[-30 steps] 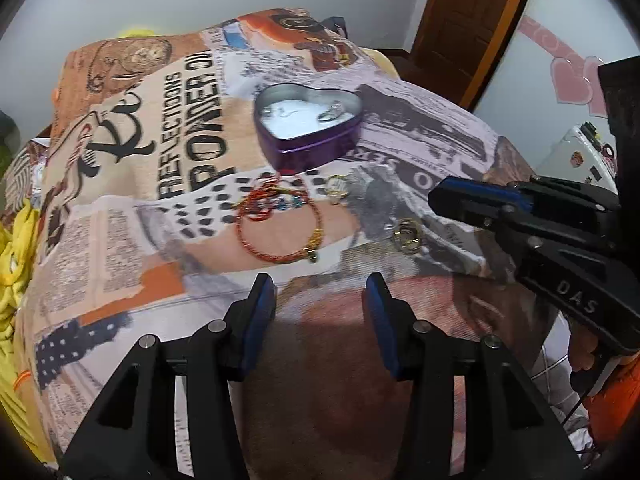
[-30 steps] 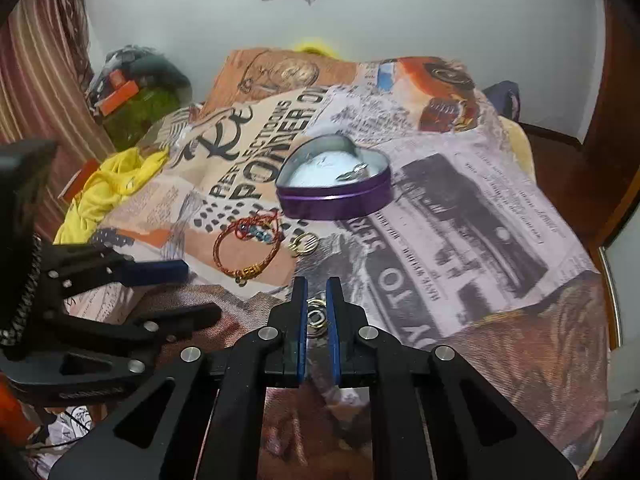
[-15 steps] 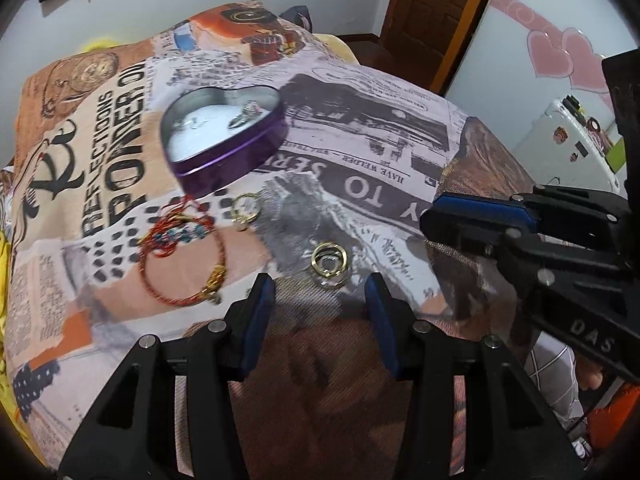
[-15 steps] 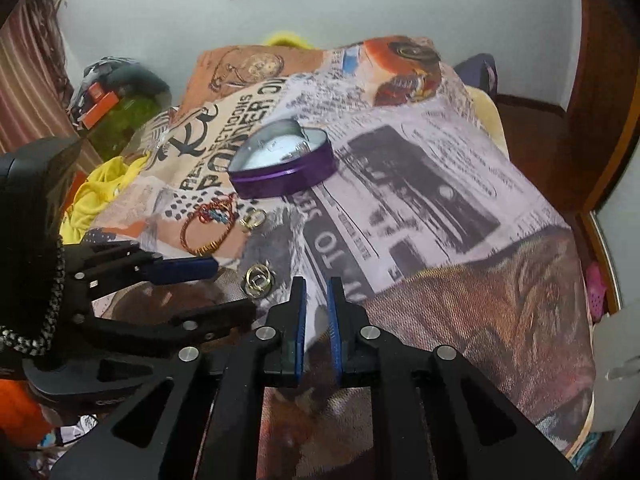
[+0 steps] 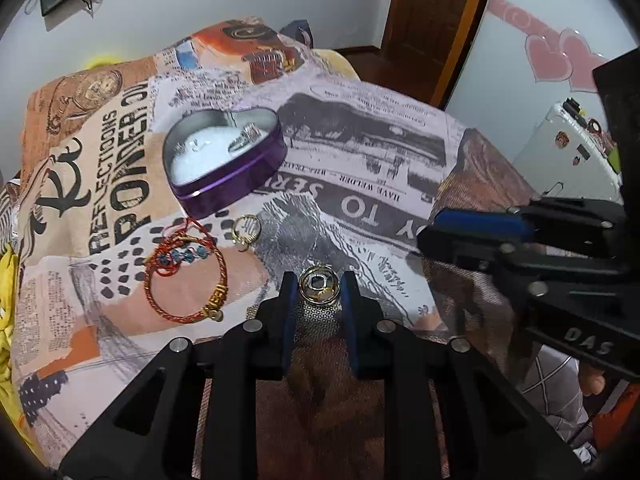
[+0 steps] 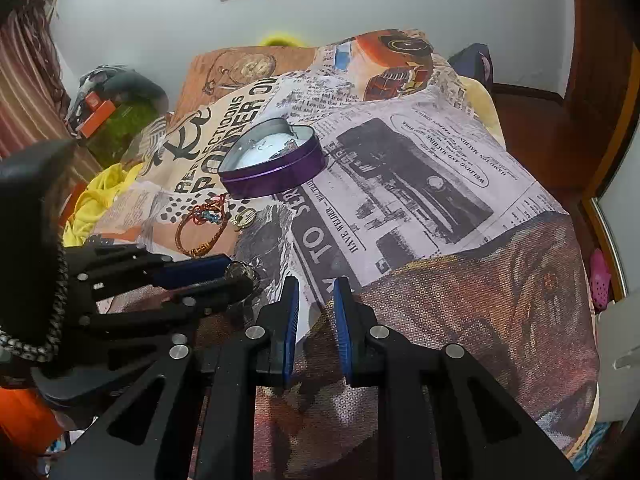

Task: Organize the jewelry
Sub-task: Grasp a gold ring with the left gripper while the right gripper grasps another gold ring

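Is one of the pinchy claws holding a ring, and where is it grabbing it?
The left gripper pinches the gold ring by its two outer sides. The right gripper holds nothing.

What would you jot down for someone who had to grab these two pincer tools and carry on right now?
Left gripper: shut on the gold ring, low over the bedspread.
Right gripper: holds nothing, jaws a little apart, off to the side.
Purple heart tin: open, farther back on the bed, with a silver ring already in it.
On the cloth in front of the tin: a red cord bracelet and a second gold ring.
Left to do: drop the held ring into the tin, then the other two pieces.
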Demonstrator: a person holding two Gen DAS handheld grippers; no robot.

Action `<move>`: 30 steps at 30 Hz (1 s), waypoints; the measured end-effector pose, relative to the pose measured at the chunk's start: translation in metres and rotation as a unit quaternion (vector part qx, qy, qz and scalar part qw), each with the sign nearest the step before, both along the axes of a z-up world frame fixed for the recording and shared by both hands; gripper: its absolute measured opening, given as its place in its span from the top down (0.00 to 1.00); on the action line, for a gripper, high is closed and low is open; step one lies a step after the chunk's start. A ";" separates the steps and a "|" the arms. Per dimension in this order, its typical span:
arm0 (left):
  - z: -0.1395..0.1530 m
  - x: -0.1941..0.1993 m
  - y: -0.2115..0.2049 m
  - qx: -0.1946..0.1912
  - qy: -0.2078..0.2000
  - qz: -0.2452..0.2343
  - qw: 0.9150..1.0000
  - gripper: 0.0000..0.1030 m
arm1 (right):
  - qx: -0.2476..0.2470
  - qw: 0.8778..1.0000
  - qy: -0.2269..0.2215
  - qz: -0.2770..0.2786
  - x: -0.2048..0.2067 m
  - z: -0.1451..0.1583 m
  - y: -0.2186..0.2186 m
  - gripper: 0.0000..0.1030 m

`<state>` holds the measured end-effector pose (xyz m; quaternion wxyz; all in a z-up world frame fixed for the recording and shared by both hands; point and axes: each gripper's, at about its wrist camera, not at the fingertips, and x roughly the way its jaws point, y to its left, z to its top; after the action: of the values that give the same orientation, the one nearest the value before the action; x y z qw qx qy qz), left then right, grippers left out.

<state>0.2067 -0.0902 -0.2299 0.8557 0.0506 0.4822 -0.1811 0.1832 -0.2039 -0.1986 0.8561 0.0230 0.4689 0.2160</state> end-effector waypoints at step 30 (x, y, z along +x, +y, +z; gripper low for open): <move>0.012 -0.019 0.080 -0.018 -0.017 0.075 0.997 0.80 | -0.070 0.995 -0.026 0.072 0.003 -0.026 0.077 0.64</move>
<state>0.1880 -0.0097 -0.2183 0.8757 0.0023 0.4667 -0.1239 0.1857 -0.1269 -0.2246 0.8496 -0.0769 0.4610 0.2445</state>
